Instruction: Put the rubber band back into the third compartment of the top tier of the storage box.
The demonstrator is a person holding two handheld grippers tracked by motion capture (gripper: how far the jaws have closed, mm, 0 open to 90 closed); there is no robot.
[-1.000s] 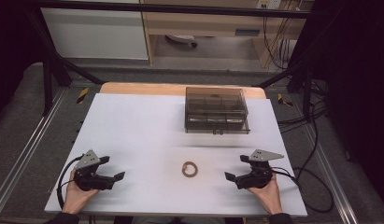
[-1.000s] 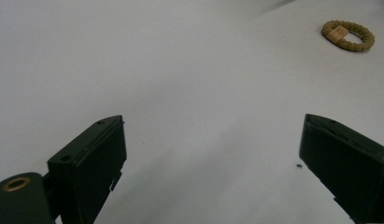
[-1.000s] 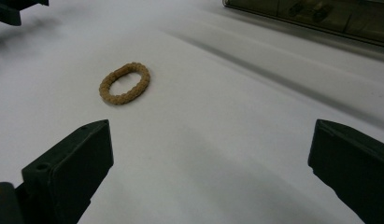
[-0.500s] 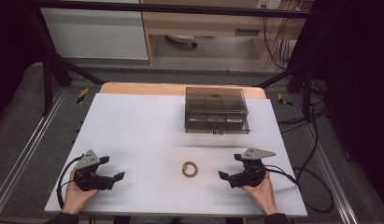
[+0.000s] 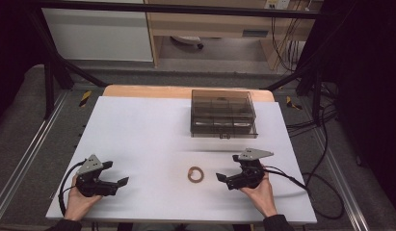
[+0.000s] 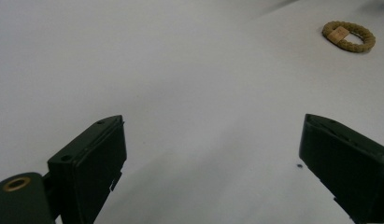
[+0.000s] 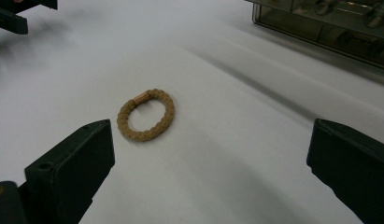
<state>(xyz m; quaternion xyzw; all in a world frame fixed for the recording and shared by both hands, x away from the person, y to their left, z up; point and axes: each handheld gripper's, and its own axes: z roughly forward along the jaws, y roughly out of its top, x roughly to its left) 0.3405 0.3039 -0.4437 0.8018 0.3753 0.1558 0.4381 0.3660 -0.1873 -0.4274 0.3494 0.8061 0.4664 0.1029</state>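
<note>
A tan braided ring (image 5: 196, 174) with a small metal clasp lies flat on the white table (image 5: 152, 134), near the front centre. My right gripper (image 5: 228, 168) is just to its right, open and empty, jaws pointing left at it. In the right gripper view the ring (image 7: 145, 115) lies close ahead, nearer the left jaw of the open gripper (image 7: 210, 128). My left gripper (image 5: 116, 173) rests open at the front left, far from the ring. In the left gripper view the ring (image 6: 348, 36) shows far off at the upper right, with nothing in the wide gap of the gripper (image 6: 213, 126).
A smoky transparent lidded box (image 5: 223, 114) with compartments stands at the back of the table, right of centre; its front wall (image 7: 330, 28) shows at the top right of the right gripper view. Dark frame bars and cables surround the table.
My right gripper has slid left along the table toward the ring. The left gripper and the ring have stayed put.
</note>
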